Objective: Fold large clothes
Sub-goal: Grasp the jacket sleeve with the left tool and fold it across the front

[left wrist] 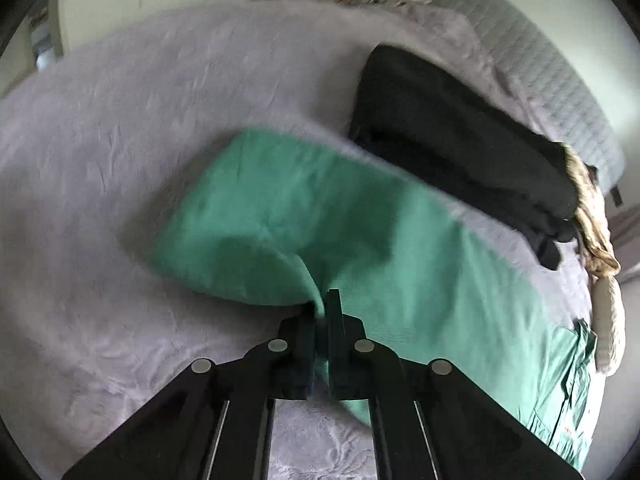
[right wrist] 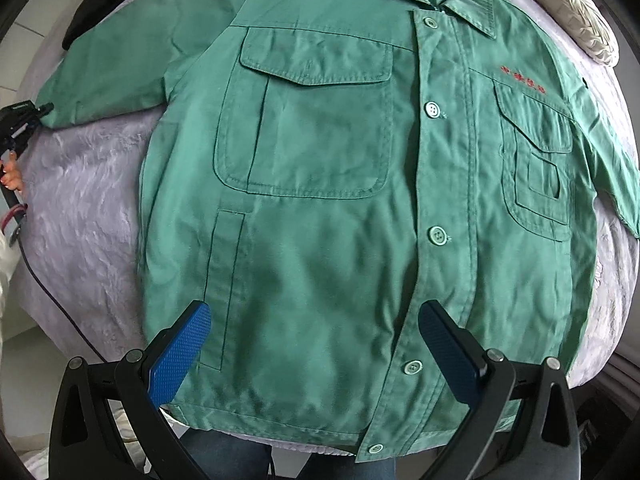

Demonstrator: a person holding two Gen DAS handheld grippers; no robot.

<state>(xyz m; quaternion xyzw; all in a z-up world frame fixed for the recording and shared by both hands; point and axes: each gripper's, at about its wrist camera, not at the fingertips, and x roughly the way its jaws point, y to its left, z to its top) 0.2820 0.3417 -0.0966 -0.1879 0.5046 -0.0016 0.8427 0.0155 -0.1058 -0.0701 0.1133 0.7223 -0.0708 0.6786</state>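
Here, the green jacket [right wrist: 320, 200] lies front-up and buttoned on the lilac bedspread [right wrist: 80, 184], its sleeve cuff pinched in the closed left gripper [left wrist: 322, 312], while the right gripper [right wrist: 314, 340] hovers wide open, empty, over the hem.

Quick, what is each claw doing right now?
Left gripper: shut on the sleeve of the green button-up work jacket.
Right gripper: open, holding nothing, above the jacket.
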